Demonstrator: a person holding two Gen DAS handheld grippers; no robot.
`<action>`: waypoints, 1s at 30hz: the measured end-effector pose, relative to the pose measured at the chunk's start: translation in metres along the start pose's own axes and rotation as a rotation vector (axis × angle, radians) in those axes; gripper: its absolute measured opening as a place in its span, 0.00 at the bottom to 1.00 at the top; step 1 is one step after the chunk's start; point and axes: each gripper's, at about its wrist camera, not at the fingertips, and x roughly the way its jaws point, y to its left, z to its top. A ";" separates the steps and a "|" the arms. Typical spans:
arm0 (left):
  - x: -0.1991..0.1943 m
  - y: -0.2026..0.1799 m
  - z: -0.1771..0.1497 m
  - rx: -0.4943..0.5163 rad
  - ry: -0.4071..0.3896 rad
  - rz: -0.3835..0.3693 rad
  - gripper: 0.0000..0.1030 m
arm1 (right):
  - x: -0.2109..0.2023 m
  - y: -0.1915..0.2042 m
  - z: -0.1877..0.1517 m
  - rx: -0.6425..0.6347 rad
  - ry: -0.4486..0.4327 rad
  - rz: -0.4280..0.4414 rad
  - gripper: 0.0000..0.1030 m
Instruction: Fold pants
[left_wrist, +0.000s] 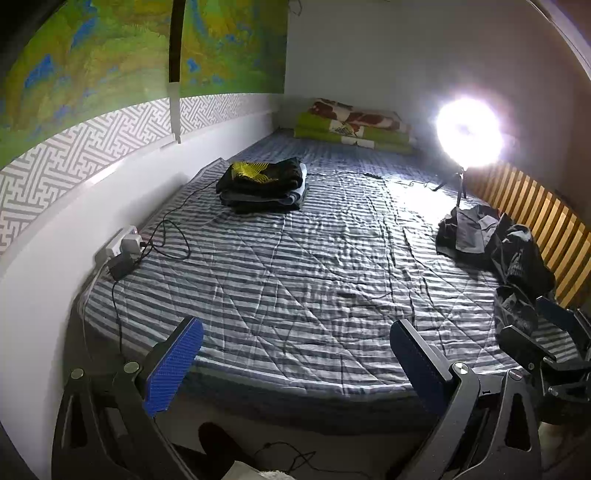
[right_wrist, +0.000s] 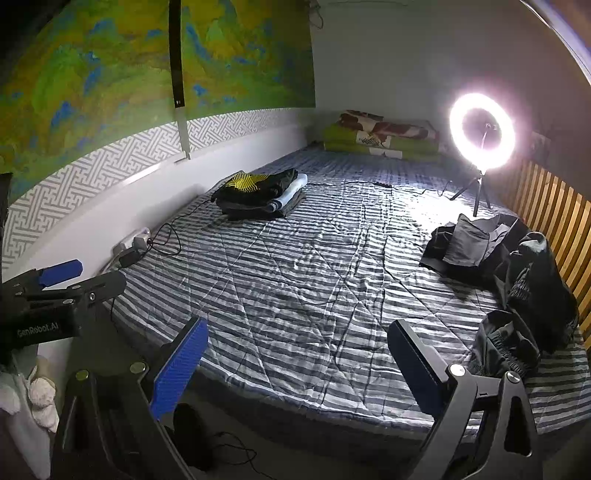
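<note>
Both claws, the left gripper (left_wrist: 295, 365) and right gripper (right_wrist: 299, 365), gape empty above the bed's (right_wrist: 295, 295) near edge, the crumpled dark pants (right_wrist: 517, 280) lying ahead to the right.

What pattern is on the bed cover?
Grey and white horizontal stripes on the bed cover, with diagonal quilting lines; clearest in the right wrist view.

Bedroom — striped bed against a painted wall

A lit ring light (right_wrist: 482, 131) stands on the bed (right_wrist: 314, 280) by wooden slats (right_wrist: 554, 214); green-yellow mural (right_wrist: 110, 74) above a patterned band — folded bedding (right_wrist: 384, 138) far end.

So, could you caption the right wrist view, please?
Open right gripper faces striped bed; unfolded dark pants right.
</note>
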 end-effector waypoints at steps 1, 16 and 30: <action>0.001 0.000 0.000 -0.001 0.001 0.001 0.99 | 0.000 0.000 0.000 0.001 0.001 0.000 0.93; 0.007 -0.002 0.000 0.002 0.012 -0.003 0.99 | 0.004 0.000 -0.002 0.004 0.007 0.000 0.93; 0.014 -0.009 0.001 0.016 0.013 -0.009 0.99 | 0.009 -0.005 -0.004 0.019 0.021 -0.004 0.93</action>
